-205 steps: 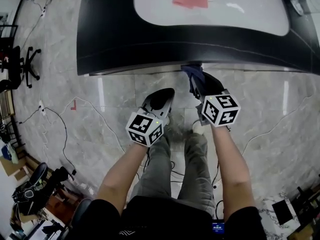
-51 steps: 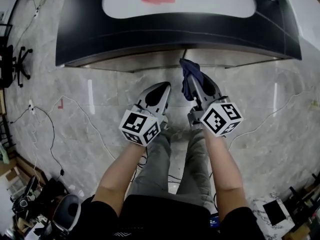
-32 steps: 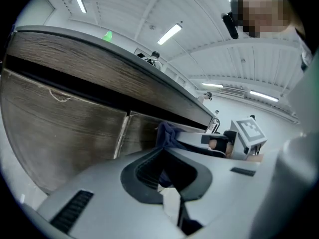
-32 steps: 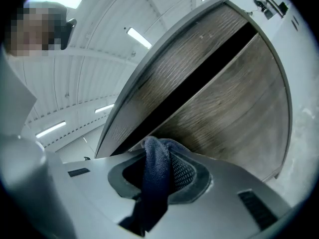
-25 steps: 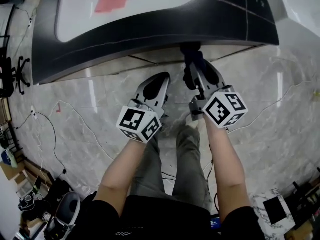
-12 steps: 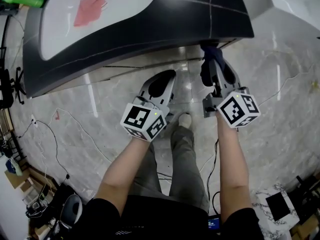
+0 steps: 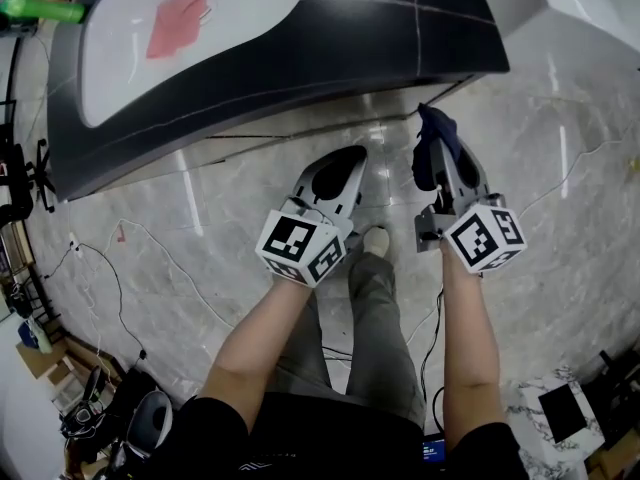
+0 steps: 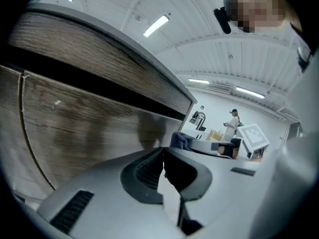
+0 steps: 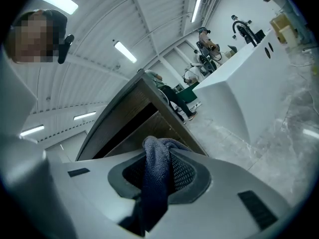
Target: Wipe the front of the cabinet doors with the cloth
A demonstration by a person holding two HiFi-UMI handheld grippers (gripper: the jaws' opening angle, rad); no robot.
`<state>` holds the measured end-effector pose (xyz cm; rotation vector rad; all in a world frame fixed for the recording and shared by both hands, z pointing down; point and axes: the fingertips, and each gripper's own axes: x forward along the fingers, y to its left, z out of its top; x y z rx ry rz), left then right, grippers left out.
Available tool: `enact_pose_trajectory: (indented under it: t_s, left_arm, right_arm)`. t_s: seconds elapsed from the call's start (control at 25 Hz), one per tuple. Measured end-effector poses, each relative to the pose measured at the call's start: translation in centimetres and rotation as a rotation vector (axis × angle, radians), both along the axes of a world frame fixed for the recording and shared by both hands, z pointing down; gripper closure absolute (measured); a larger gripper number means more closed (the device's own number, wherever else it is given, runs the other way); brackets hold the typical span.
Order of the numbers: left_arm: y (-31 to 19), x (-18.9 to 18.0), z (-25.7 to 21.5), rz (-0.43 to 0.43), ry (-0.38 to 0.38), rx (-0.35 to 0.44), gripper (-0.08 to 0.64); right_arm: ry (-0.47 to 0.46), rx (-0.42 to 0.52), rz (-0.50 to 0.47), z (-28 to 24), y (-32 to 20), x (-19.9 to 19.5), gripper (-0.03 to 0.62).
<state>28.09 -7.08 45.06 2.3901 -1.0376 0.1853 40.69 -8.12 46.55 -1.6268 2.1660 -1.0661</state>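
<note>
With the right claw (image 9: 158, 152) pinching the blue cloth (image 9: 152, 193) and the left claw (image 8: 163, 153) pressed together empty, flatten the cloth against the seemingly close cabinet door (image 8: 75, 133).

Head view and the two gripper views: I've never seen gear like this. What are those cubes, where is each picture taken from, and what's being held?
A person stands on a stone floor and holds a two-jaw hand tool, a gripper, in each hand. The patterned cubes are parts of those tools. The head view looks down from a camera on the person's head: left gripper, right gripper, and ahead a dark counter with a pink sheet on its white top. Each gripper view looks along one tool's jaws. The left jaws are shut and empty, facing a wooden cabinet door. The right jaws pinch a blue cloth.
</note>
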Motion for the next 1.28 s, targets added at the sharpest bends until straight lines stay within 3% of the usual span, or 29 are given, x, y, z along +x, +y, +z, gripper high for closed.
enact_pose_trajectory:
  t_s: [0.52,0.84,1.28]
  left_arm:
    - [0.7,-11.6,2.3,-0.126,-0.039,-0.025,0.552]
    - [1.3,-23.7,3.5,-0.215,-0.064,-0.054,0.551]
    - [3.1,-23.7,3.5,-0.26,-0.09,-0.065,0.552]
  right_arm:
    - [-0.011,-0.064,-0.218,3.1,1.5,-14.5,0.508]
    - [-0.017,-0.081,-0.325,4.5,0.6,-27.1,0.508]
    - [-0.044,-0.096,-0.352,4.6,0.5,-27.4,0.508]
